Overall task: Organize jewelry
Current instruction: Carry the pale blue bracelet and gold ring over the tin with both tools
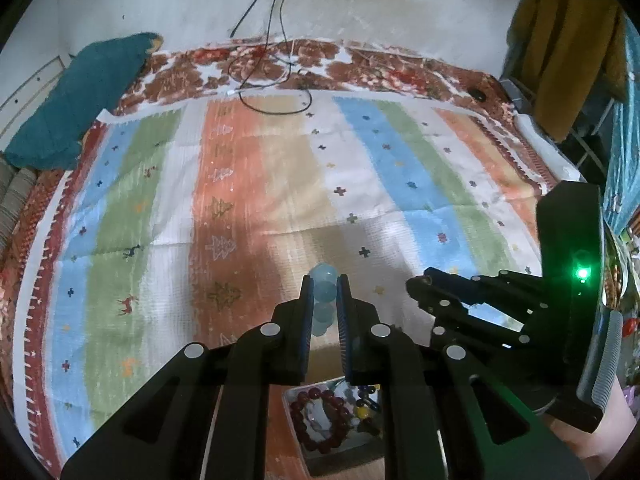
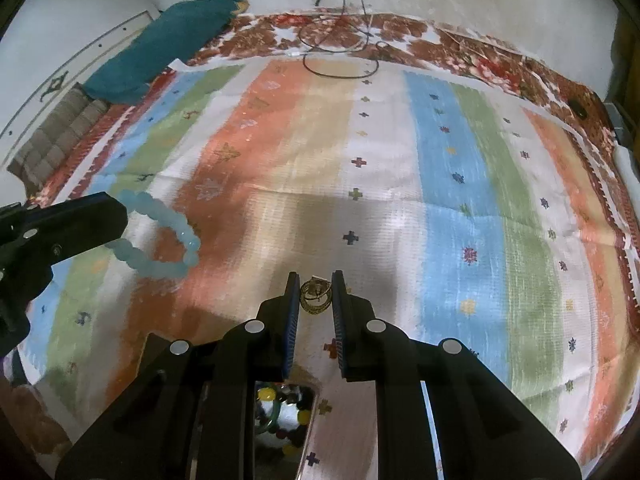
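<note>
My left gripper (image 1: 325, 286) is shut on a pale blue bead bracelet (image 1: 323, 304) and holds it above the striped cloth. In the right wrist view the bracelet (image 2: 160, 236) hangs as a loop from the left gripper (image 2: 120, 212) at the left. My right gripper (image 2: 316, 292) is shut on gold bangles (image 2: 316, 297), held above the cloth. It also shows in the left wrist view (image 1: 420, 284) at the right. A clear box of jewelry (image 1: 332, 420) with a dark red bead bracelet (image 1: 316, 420) lies below the left gripper. The box (image 2: 286, 420) also shows under the right gripper.
A striped cloth (image 1: 248, 200) covers a bed with a red floral sheet (image 1: 360, 68). A teal pillow (image 1: 84, 100) lies at the far left. Black cables (image 1: 272, 80) run across the far edge. A mustard garment (image 1: 568, 52) hangs at the right.
</note>
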